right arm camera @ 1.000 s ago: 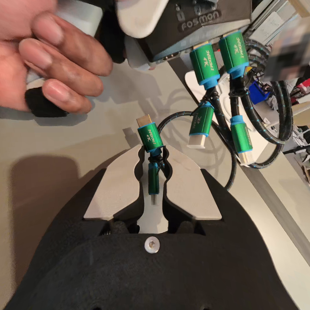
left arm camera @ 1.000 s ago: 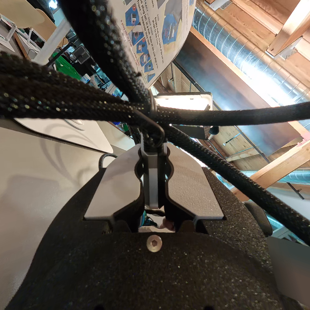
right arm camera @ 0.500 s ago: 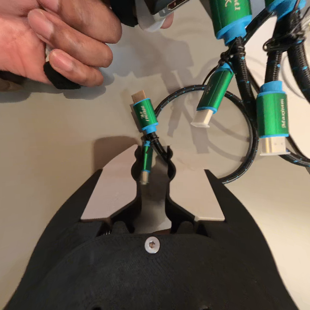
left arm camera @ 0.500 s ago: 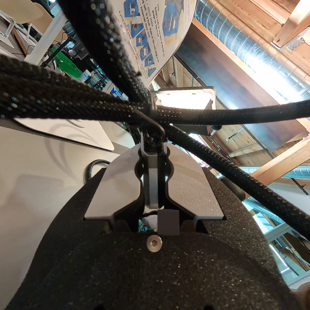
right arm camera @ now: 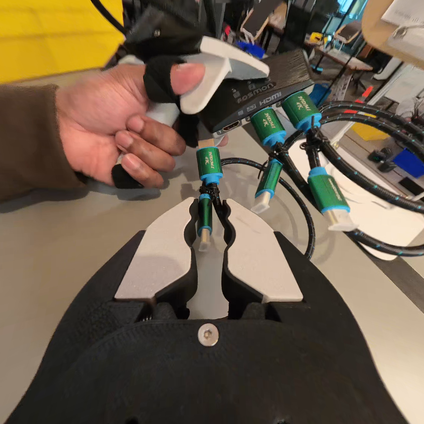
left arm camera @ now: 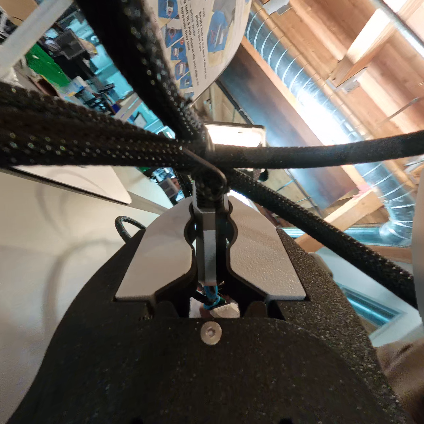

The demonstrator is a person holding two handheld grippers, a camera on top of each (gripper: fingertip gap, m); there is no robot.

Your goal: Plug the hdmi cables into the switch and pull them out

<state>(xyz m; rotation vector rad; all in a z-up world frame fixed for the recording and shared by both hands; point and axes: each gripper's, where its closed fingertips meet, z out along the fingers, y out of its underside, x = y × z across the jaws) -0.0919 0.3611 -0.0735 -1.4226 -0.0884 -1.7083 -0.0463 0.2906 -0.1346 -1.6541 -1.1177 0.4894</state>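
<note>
Since the earlier frame you raised the green plug (right arm camera: 209, 164) to the black box (right arm camera: 257, 101), upper centre. Your right gripper (right arm camera: 210, 202) pinched its stiff braided cable (right arm camera: 218, 206) and spare plug; your left gripper (left arm camera: 210, 206) apparently clamped the light, rigid box.

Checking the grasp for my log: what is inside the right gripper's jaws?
Between the right gripper's fingers sit a small green plug and its black braided cable. The pad faces are hidden, so contact is unclear.
</note>
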